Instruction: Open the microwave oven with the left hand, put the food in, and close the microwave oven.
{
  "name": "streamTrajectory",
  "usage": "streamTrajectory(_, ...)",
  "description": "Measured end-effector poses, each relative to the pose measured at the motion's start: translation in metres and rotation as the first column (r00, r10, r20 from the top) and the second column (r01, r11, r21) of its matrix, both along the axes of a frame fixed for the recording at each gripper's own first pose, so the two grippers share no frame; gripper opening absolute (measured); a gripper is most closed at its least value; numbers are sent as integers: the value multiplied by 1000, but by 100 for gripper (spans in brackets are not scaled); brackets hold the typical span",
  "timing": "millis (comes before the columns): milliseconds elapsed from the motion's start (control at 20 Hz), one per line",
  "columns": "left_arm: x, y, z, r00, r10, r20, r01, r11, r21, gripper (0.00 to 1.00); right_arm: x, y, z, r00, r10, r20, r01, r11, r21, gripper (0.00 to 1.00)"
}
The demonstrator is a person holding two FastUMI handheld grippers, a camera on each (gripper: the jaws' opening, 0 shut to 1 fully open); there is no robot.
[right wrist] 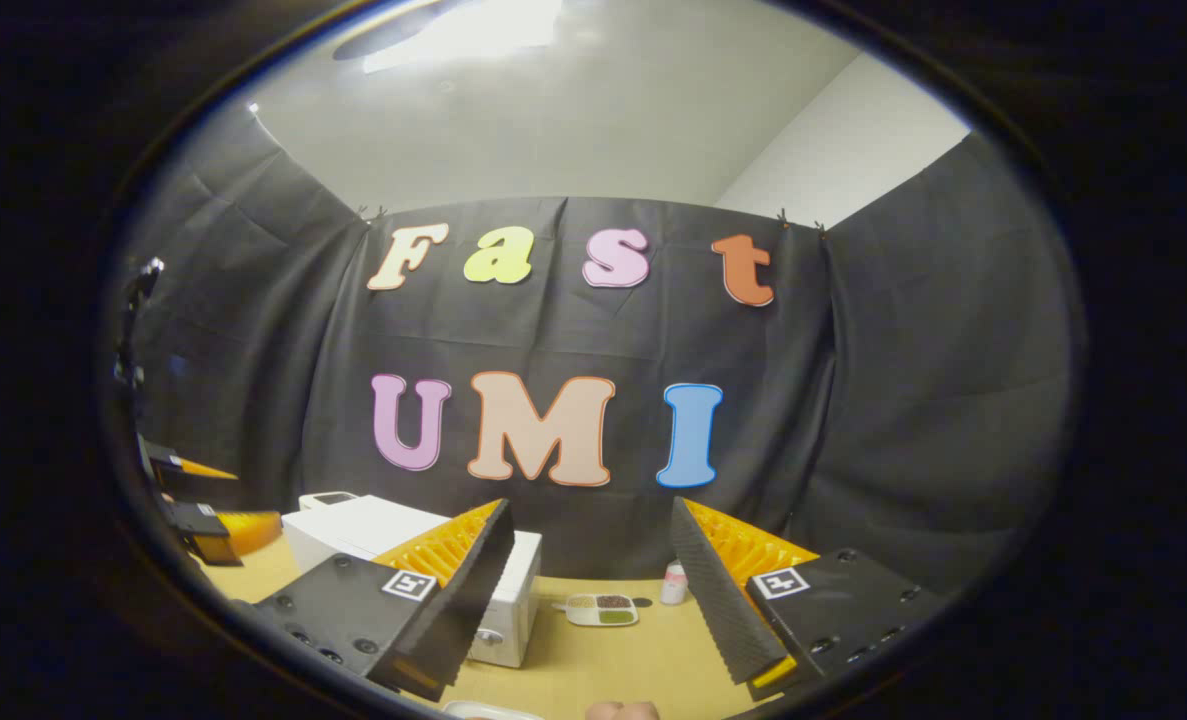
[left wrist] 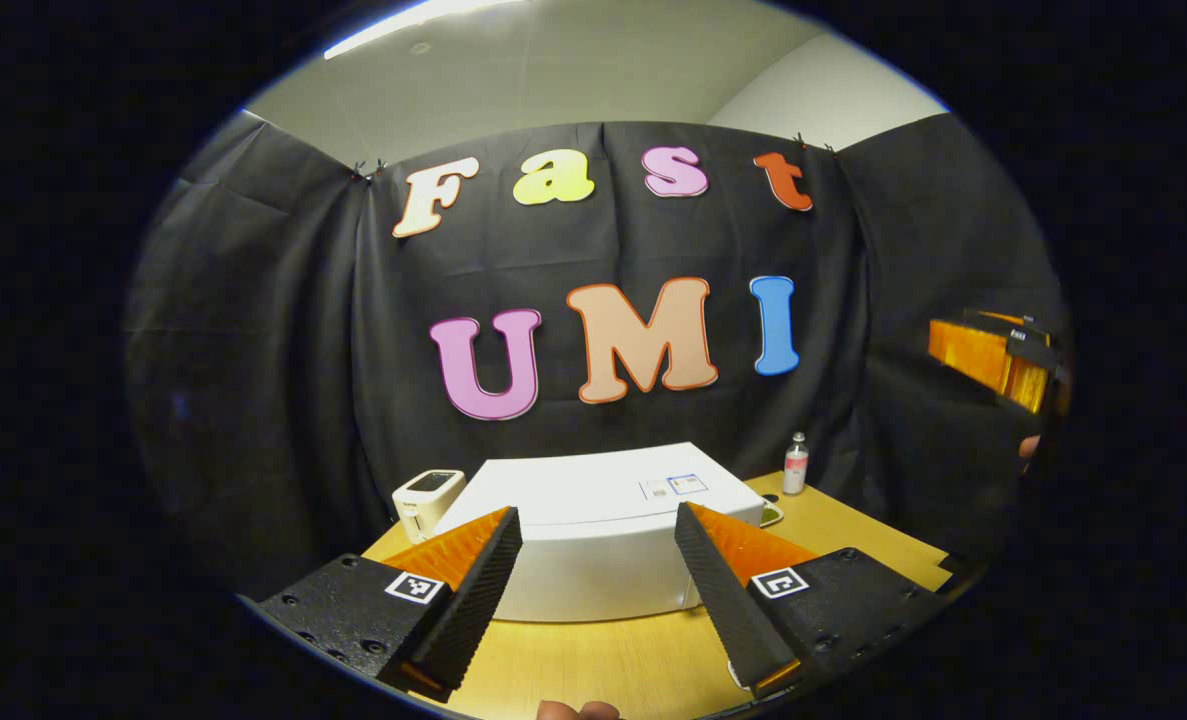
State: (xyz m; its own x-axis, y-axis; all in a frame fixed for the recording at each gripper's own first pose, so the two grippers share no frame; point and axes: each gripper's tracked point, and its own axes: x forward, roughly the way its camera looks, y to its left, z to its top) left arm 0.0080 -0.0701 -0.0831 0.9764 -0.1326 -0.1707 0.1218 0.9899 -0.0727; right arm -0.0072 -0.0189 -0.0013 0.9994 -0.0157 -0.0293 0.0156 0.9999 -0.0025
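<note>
In the left gripper view, my left gripper hangs above the wooden table with its fingers spread wide and nothing between them. Straight ahead, seen through the gap, stands the white microwave with its door closed, its top facing me. A small white device sits just beside its far left corner, and a little bottle stands near the cloth wall, off its right side. A dish peeks out behind the microwave's right corner. At the far right edge my right gripper shows, held high.

In the right gripper view, my right gripper is also spread wide and empty, well above the table. The microwave lies to the left, partly behind my left-hand finger. The tray of food rests on the table just right of the microwave, with the bottle near it. My left gripper appears at the left edge; from here I cannot tell its spread.
</note>
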Motion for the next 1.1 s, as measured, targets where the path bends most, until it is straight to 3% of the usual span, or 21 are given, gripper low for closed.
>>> streamTrajectory(250, 19, -38, -54, 994, -81, -67, 78, 996, -45, 96, -11, -10, 0, 1000, -20, -10, 20, 1000, -18, 96)
streamTrajectory(400, 26, -59, -107, 977, -131, -170, 120, 990, -74, 96, -20, -18, 2, 999, -44, -17, 43, 998, -43, 96)
streamTrajectory(650, 43, -81, -173, 947, -136, -290, 122, 990, -64, 97, -42, -37, 6, 995, -92, -33, 88, 990, -106, 96)
streamTrajectory(1100, 84, -120, -215, 933, -138, -331, 147, 989, 1, 97, -72, -70, 5, 983, -173, -64, 158, 968, -195, 96)
